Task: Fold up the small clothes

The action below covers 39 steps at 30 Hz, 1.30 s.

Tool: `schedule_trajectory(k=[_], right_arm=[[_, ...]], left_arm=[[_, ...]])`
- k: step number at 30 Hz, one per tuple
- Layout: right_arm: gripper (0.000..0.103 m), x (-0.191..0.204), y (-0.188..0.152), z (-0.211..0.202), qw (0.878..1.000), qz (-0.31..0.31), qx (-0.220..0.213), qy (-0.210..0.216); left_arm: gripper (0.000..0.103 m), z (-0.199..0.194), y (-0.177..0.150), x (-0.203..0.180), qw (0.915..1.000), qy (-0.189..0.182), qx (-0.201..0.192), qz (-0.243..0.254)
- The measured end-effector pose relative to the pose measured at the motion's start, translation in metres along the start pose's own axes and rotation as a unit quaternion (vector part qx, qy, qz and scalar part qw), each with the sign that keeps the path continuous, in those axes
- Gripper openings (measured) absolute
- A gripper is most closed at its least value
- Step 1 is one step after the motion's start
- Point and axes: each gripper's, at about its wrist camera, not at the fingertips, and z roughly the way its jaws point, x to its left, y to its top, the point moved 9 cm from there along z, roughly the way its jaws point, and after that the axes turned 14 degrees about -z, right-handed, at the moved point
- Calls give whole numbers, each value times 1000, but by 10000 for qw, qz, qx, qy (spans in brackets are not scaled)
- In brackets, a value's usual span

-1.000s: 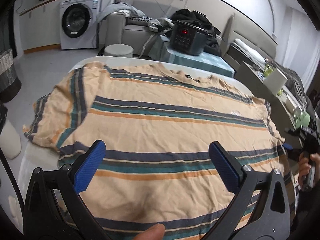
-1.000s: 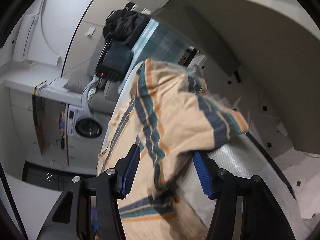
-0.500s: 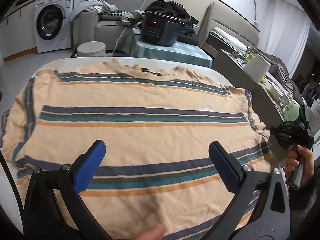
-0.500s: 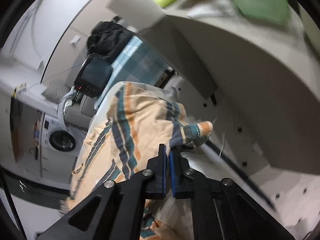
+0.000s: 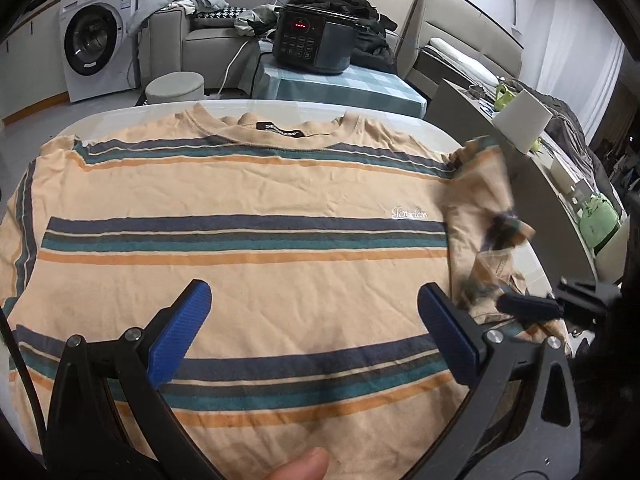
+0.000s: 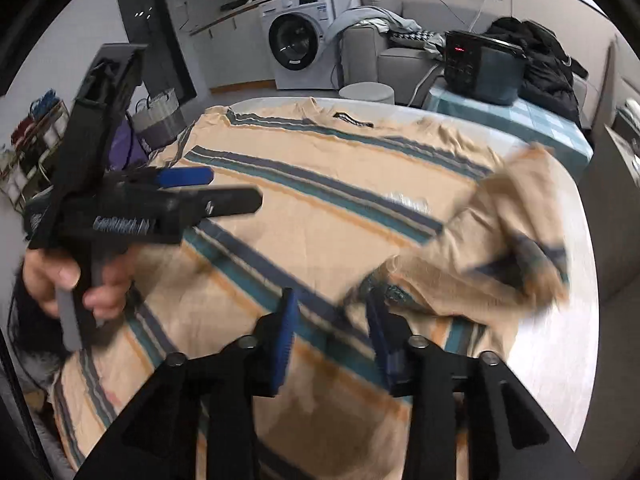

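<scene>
One sleeve point(image 5: 476, 216) lay flipped over the shirt point(image 5: 248, 200), other untouched, body unfolded; right gripper point(image 6: 332, 332) jaws just opened, left gripper point(image 5: 316, 320) spread, both empty.

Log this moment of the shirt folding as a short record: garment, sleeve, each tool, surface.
garment: striped T-shirt spread flat, collar at the far edge
right sleeve: sleeve folded in over the shirt body, blurred
left tool: left tool wide open above the lower shirt, nothing between the pads
right tool: right tool jaws just opened, sleeve released, no cloth gripped
surface: white table
</scene>
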Motion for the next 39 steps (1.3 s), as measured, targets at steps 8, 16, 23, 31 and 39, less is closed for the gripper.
schedule_trajectory(k=[8, 16, 23, 31, 39], right_arm=[[55, -67, -35, -47, 9873, 1366, -435, -681], [55, -120, -66, -69, 9622, 2506, -552, -917], [55, -118, -73, -71, 9603, 2592, -496, -908], [54, -127, -67, -61, 9549, 2801, -453, -876], [54, -132, -50, -50, 9533, 2909, -496, -645]], left_arm=[[102, 26, -2, -62, 9969, -525, 327, 485], [83, 49, -31, -130, 9783, -578, 540, 1916], [67, 47, -56, -161, 9571, -990, 594, 2658], [3, 46, -30, -140, 9778, -1031, 314, 1797], [7, 52, -20, -73, 9945, -575, 766, 433]])
